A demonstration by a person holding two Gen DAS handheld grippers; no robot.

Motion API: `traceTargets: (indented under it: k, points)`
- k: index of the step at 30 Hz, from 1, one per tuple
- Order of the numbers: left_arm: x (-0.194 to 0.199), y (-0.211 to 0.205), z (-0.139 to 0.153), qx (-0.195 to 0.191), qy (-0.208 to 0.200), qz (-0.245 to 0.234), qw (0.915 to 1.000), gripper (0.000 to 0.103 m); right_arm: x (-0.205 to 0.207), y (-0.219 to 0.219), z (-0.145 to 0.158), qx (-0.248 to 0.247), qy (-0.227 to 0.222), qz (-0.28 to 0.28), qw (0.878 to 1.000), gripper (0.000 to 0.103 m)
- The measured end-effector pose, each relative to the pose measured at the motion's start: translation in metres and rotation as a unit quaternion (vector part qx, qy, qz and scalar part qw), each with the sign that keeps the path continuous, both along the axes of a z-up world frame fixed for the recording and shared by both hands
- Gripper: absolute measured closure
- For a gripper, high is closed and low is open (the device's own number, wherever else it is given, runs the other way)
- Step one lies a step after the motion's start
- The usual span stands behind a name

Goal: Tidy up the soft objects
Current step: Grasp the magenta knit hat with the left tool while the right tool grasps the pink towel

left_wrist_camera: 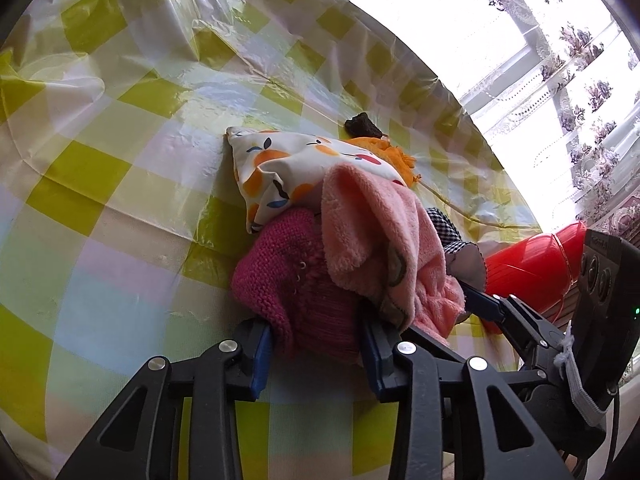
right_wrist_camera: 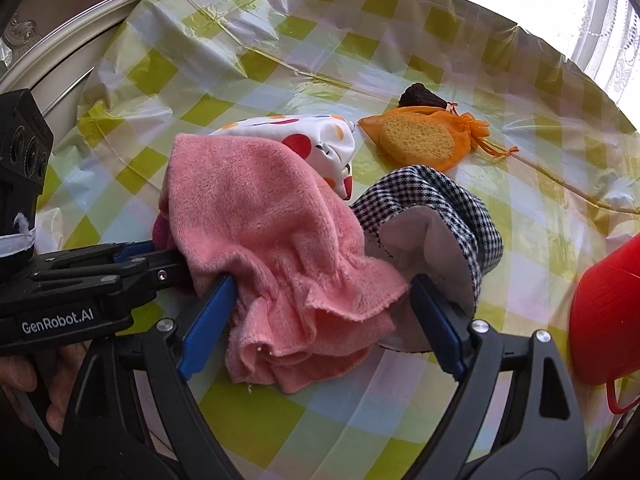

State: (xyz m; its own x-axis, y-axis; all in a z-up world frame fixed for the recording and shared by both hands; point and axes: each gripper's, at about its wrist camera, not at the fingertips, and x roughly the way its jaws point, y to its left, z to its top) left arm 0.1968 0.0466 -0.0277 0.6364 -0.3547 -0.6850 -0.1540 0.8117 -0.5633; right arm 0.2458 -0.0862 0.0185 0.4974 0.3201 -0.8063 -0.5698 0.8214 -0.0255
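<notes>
- Left gripper [left_wrist_camera: 316,344]: jaws narrowed onto the magenta knitted piece [left_wrist_camera: 292,276]; both blue pads pressed into the bunched wool at its near end.
- Knitted piece: coarse knit, rumpled; long axis ran away from the left gripper toward the fruit-print pouch [left_wrist_camera: 288,164].
- Right gripper [right_wrist_camera: 320,320]: jaws stood wide, straddling the frilled edge of the pink fleece cloth [right_wrist_camera: 256,216]; left pad touched the fleece, right pad apart from it, nearer the checked pouch [right_wrist_camera: 440,208]. No grip seen.
- Pink cloth: plush, draped over the knitted piece; it ran from the right gripper up and leftward.
- Checked pouch: black-and-white weave, pale lining showing, mouth facing the right gripper.
- Beyond: orange mesh bag [right_wrist_camera: 424,136] holding a yellow sponge; dark brown lump [right_wrist_camera: 420,98] just behind it.
- All lay on the yellow-checked tablecloth [right_wrist_camera: 400,400]; red plastic container [right_wrist_camera: 604,320] at the right edge.
</notes>
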Motion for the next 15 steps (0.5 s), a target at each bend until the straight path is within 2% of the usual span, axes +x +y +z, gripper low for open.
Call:
traceTargets:
  k: [3,5,6,7,10,11,15]
  points:
    - [-0.001,0.0,0.001,0.004,-0.004,0.002,1.0,0.066,0.001,0.006,-0.003,0.0,-0.002,0.004,1.0,0.023]
    - [-0.002,0.001,0.001,0.003,-0.007,0.004,1.0,0.067,0.001,0.008,-0.004,0.003,-0.001,0.006,1.0,0.041]
    - [-0.002,0.001,0.002,0.004,-0.009,0.005,0.9999,0.067,0.001,0.008,-0.005,0.004,0.0,0.005,1.0,0.046]
    - [-0.003,0.002,0.003,0.004,-0.011,0.005,0.9999,0.067,0.001,0.008,-0.005,0.006,0.0,0.004,1.0,0.056]
    - [-0.008,0.003,0.005,0.005,-0.018,0.009,0.9998,0.068,-0.002,0.003,-0.003,0.024,0.007,0.001,1.0,0.071]
    - [-0.009,0.004,0.005,0.005,-0.021,0.011,0.9997,0.068,-0.004,0.001,-0.001,0.029,0.008,0.0,1.0,0.075]
    - [-0.019,0.006,0.01,0.01,-0.029,0.021,0.9993,0.068,-0.014,-0.01,0.003,0.046,0.012,-0.004,0.999,0.079]
